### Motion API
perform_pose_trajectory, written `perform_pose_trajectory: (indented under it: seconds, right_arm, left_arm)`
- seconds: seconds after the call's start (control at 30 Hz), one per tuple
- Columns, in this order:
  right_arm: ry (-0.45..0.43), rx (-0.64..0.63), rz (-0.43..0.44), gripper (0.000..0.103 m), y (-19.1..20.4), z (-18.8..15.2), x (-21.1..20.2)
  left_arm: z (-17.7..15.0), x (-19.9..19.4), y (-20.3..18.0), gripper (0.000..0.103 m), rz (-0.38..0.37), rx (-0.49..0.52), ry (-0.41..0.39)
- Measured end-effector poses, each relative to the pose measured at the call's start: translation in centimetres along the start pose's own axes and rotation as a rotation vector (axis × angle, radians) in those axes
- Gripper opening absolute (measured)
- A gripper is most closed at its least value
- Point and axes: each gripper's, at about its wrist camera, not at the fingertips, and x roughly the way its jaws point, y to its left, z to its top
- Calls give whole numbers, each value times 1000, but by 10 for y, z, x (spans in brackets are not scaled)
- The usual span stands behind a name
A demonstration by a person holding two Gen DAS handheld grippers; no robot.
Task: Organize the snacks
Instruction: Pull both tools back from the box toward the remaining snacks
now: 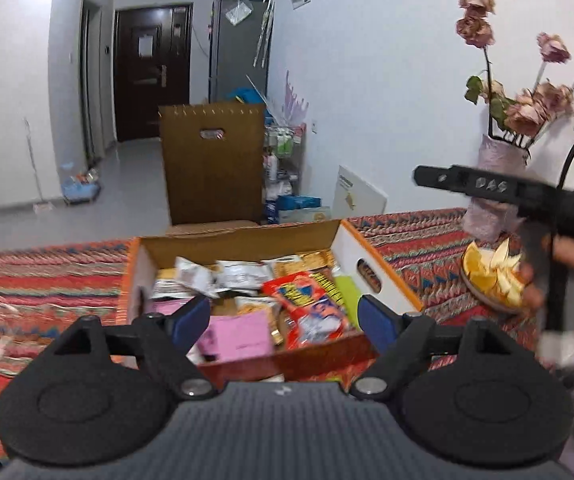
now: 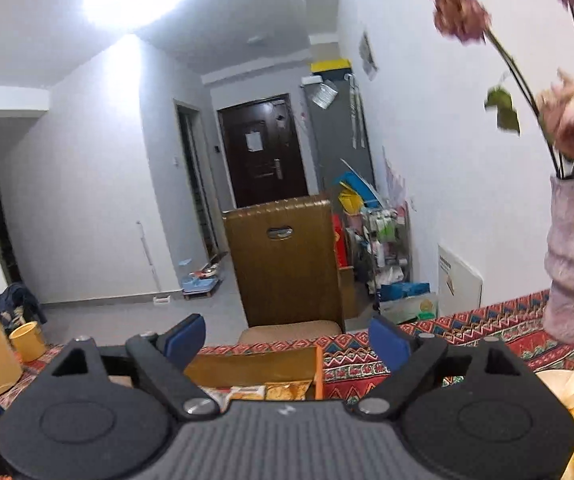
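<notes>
Both grippers empty, above the tabletop (image 1: 415, 236). Left gripper (image 1: 285, 318): jaws wide, nothing between the blue pads, hovering over the near edge of the box (image 1: 383, 264). Right gripper (image 2: 287, 338): jaws wide, nothing held, lifted and aimed past the box's far wall toward the room.

Snacks (image 1: 311, 304) lie loose in the box: red packet centre-right, pink packet near-left, white wrappers far-left, a yellow-green one against the right wall. All appear to be inside; I see none left on the cloth, though the blurred clear item at far left cannot be identified.

Judgement: between picks, or close to done. A placement into the box looks just finished. The next move calls for finding any snack outside the box, or tidying the heap, which means bringing a gripper down over one packet and closing on a flat, slippery wrapper.

Around: vase (image 1: 495, 176) of dried flowers far right, plate (image 1: 495, 276) of orange peel just right of the box, chair (image 1: 213, 164) beyond the tabletop. The vase and plate crowd the right gripper's path; a sideways swing could tip the vase.
</notes>
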Motion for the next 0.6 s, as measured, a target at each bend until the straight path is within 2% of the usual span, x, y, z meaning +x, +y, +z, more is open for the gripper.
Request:
perform_pose_trajectory:
  seconds: [0.13,0.2,0.3,0.4,0.47,0.6]
  right_arm:
    - [3,-70,24,91,18,9,-55]
    - [-8,-125,46,100,26,6,-93]
    - [-44,-167,67,102,29,-14,-148]
    - [-35,-179,62,102,26,-43,-200]
    - [-32,-185,58,102,26,-64,-234]
    - [-41,-169,38,103,25,-103,-292]
  left_arm:
    - [-13,-49,-7,87,68,61,-84]
    - [-23,-74,-11,88,90,84,-124]
    - [-44,-116,-16,89,138,74,-185]
    - [-68,-154,-20,94,141,43,-234]
    - [-88,-176,-23,95,142,28,-249]
    - [-142,-213,-31,100,204,-6,-269]
